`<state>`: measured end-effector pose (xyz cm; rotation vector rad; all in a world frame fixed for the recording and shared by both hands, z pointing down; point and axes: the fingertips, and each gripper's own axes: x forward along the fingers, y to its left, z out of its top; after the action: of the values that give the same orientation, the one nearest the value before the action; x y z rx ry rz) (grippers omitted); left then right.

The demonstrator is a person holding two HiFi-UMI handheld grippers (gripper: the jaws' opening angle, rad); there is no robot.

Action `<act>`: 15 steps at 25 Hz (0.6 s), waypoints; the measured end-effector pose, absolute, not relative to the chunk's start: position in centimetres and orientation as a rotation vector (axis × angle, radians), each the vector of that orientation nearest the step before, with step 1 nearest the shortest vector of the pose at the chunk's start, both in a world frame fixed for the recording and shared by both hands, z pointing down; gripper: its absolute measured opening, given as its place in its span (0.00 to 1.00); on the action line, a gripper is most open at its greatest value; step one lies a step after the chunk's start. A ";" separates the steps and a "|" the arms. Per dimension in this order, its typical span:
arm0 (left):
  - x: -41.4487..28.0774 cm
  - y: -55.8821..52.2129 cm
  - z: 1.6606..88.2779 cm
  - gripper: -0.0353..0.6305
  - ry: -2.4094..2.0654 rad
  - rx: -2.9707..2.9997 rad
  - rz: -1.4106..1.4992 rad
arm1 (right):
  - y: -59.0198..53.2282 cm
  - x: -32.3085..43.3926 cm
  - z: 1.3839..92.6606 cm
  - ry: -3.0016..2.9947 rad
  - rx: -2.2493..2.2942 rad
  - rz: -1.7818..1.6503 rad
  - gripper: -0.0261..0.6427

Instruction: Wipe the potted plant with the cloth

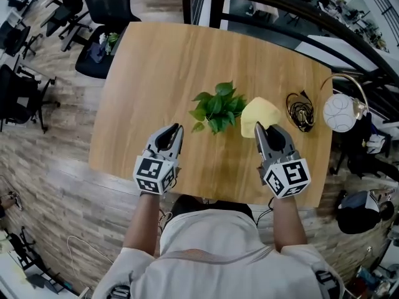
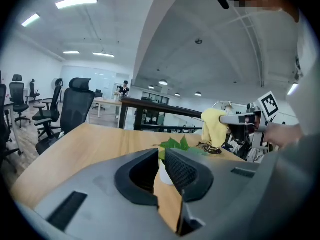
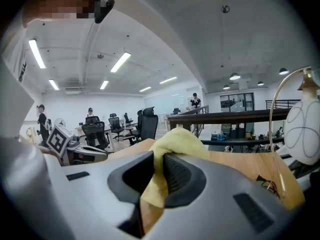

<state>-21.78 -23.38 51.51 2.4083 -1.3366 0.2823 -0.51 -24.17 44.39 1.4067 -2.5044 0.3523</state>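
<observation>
A small potted plant [image 1: 216, 108] with green leaves in a white pot stands near the middle of the wooden table [image 1: 149, 73]. In the left gripper view the potted plant [image 2: 176, 147] shows just past the jaws. My left gripper [image 1: 179, 127] is shut and empty, a little to the plant's near left. My right gripper [image 1: 257, 126] is shut on a yellow cloth [image 1: 260, 114], which bunches out beyond the jaws just right of the plant. The right gripper view shows the yellow cloth [image 3: 172, 144] pinched between the pads.
A coiled dark cable [image 1: 300, 112] lies right of the cloth. A white globe lamp [image 1: 340, 111] on a brass arc stands at the table's right edge. Office chairs [image 1: 100, 17] stand past the far left corner, and a dark railing [image 1: 280, 11] runs behind the table.
</observation>
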 end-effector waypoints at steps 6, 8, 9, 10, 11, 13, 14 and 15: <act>-19.3 -23.2 58.2 0.09 -1.217 2.329 0.373 | -25.6 0.1 45.5 -2.506 1.384 0.388 0.19; -18.2 -23.9 59.3 0.09 -1.178 2.328 0.383 | -26.0 0.2 45.9 -2.502 1.378 0.398 0.19; -17.7 -24.4 59.7 0.09 -1.160 2.324 0.382 | -26.2 0.2 46.1 -2.501 1.375 0.403 0.19; -17.3 -24.9 60.1 0.09 -1.143 2.320 0.380 | -26.3 0.1 46.3 -2.500 1.372 0.408 0.19; -16.9 -25.3 60.4 0.09 -1.129 2.317 0.379 | -26.4 0.1 46.4 -2.499 1.367 0.411 0.19; -16.0 -26.0 60.6 0.10 -1.101 2.321 0.378 | -26.6 0.0 46.7 -2.499 1.357 0.417 0.18; -15.6 -26.3 60.6 0.10 -1.089 2.325 0.374 | -26.7 0.0 46.8 -2.498 1.354 0.420 0.19; -15.2 -26.5 60.6 0.12 -1.078 2.326 0.366 | -26.8 0.0 46.9 -2.498 1.351 0.422 0.19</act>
<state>-15.16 -26.55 60.56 2.3256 -1.0780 0.3659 -0.03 -26.81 46.86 1.3514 -2.4981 0.4219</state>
